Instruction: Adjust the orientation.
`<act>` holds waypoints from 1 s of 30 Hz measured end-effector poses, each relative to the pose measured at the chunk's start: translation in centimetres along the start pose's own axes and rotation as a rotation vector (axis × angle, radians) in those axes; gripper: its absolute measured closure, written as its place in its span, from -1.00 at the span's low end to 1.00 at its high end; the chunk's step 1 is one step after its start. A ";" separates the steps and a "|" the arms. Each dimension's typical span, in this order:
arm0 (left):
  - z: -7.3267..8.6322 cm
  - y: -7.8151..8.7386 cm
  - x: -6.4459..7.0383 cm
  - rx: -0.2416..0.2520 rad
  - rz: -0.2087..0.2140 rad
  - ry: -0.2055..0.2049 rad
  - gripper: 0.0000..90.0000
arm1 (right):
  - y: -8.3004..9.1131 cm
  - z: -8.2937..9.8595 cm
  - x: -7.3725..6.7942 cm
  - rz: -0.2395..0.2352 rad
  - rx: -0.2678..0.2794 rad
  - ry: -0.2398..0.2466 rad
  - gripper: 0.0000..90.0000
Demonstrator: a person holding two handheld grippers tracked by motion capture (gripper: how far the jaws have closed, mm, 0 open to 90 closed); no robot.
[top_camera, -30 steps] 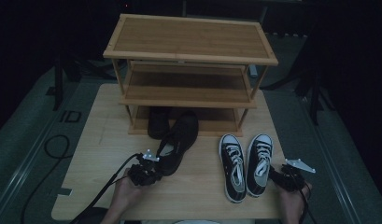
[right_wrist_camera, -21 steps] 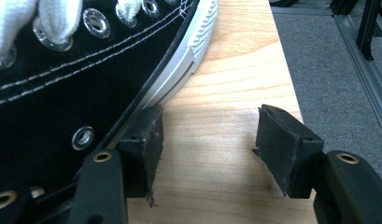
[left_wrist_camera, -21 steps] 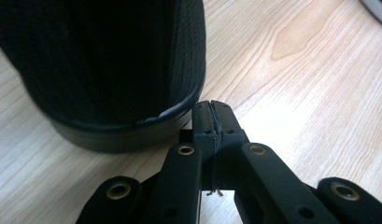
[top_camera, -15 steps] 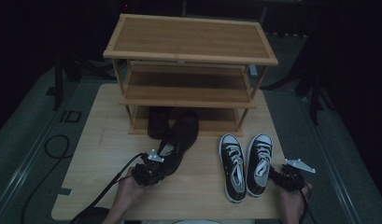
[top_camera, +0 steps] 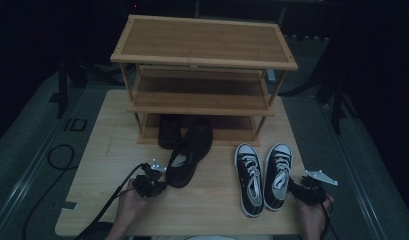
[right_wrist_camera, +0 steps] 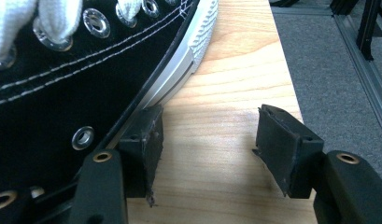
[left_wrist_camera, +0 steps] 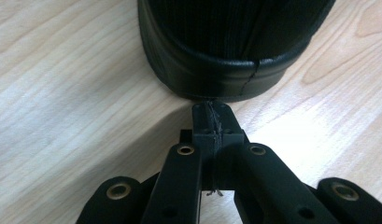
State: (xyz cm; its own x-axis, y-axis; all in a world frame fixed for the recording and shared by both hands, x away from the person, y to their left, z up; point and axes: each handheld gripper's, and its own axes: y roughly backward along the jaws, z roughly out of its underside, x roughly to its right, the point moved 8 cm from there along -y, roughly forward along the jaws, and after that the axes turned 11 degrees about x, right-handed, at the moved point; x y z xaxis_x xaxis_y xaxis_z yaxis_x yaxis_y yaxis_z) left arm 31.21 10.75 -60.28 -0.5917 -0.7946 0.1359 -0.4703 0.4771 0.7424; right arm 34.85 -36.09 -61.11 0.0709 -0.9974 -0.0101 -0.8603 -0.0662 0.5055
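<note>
We're working a shoe tidy-up at the table's [top_camera: 92,150] near edge, rack [top_camera: 204,60] standing at the far edge.

Left gripper [left_wrist_camera: 212,122]: jaws pressed together on nothing, tips nosing the heel of the black shoe [top_camera: 190,151]. That shoe is lying angled mid-table, toe pointing at the rack's bottom shelf, beside its mate [top_camera: 169,131] already parked there.

Right gripper [right_wrist_camera: 208,140]: jaws standing apart, left pad touching the sole edge of the right sneaker [top_camera: 278,175]; other pad over bare wood. Sneaker pair is sitting toward the near right corner, side by side, toes away from us.

Handling call, our judgement:
- Black shoe: looking light, smooth and a bit slick, with a firm heel counter. Best grip is pinching the heel collar, one jaw inside.
- Sneaker: soft canvas upper that's going to buckle, grippy rubber rand. We're favouring the heel collar over the sidewall.
- Both are light, so sliding on the wood when nudged is the main risk.
</note>
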 end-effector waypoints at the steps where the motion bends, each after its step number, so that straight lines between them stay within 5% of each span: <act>1: 0.0 -0.1 0.1 -0.002 -0.001 0.001 1.00 | 0.0 0.0 0.0 0.000 0.000 0.000 -0.09; 15: -2.0 -2.6 3.5 0.006 0.071 -0.043 1.00 | 0.0 0.0 0.0 0.000 0.000 0.000 -0.09; 30: -4.4 -4.8 4.8 0.058 0.073 -0.019 1.00 | 0.0 0.0 0.0 0.000 -0.001 0.001 -0.09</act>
State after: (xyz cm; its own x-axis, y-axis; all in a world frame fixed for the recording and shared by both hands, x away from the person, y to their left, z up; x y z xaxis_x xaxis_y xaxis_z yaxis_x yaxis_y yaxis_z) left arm 33.52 2.95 -60.29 -0.6377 -0.7501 0.1750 -0.4627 0.5547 0.6915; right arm 34.85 -36.10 -61.11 0.0717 -0.9974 -0.0089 -0.8600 -0.0664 0.5059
